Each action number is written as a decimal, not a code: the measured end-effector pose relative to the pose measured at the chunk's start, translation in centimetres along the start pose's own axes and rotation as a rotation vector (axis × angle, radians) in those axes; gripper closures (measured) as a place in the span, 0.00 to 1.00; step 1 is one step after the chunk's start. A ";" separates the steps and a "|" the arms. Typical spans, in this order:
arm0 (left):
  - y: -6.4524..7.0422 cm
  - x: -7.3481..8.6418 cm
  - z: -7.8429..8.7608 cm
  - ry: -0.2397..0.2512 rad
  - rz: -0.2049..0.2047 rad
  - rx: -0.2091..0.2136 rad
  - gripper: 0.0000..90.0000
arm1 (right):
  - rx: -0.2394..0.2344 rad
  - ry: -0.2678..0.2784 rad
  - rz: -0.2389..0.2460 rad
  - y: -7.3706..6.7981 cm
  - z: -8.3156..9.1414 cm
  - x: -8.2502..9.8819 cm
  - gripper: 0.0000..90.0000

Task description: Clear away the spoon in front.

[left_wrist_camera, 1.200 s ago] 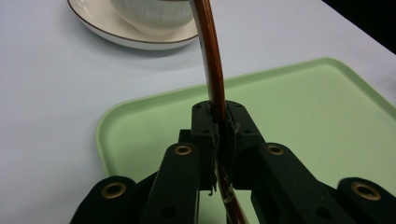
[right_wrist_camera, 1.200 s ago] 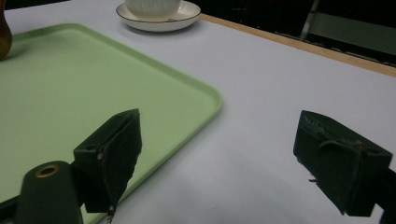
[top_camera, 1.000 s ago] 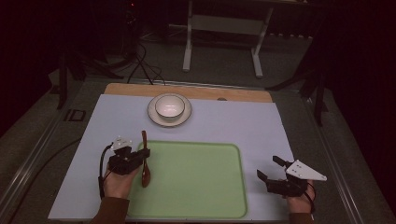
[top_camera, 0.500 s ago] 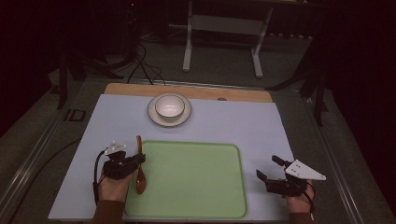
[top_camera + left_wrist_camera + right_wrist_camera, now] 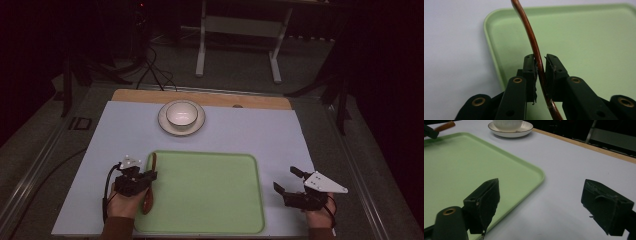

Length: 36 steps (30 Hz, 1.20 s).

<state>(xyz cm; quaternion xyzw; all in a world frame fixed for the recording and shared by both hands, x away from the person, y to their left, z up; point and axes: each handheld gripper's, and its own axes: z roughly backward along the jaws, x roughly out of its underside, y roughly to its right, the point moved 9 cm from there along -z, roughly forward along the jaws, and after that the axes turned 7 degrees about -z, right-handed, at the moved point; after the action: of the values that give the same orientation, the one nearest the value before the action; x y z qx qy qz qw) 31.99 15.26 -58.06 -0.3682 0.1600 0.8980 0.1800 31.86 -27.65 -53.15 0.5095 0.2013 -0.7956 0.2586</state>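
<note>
At lower left of the high view, my left gripper (image 5: 148,176) has its jaws pinched on the handle of the wooden spoon (image 5: 149,186), held over the left edge of the green tray (image 5: 210,190). I judge the pickup done and the placing still left. The spoon's bowl is hard to make out there. At lower right, my right gripper (image 5: 288,180) stands wide apart, holding nothing.

High view overhead, facing forward; gripper views close — sharing tray (image 5: 210,185)
</note>
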 end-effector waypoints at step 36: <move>-0.9 -1.2 2.0 0.063 -0.096 -0.141 0.54 | 0.003 0.003 0.009 0.1 0.1 -0.1 0.17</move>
<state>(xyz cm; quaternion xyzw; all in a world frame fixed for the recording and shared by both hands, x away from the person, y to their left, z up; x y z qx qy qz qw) 31.95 16.61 -55.98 -0.4151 0.0843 0.8854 0.1915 31.89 -27.72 -53.00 0.5119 0.1982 -0.7941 0.2610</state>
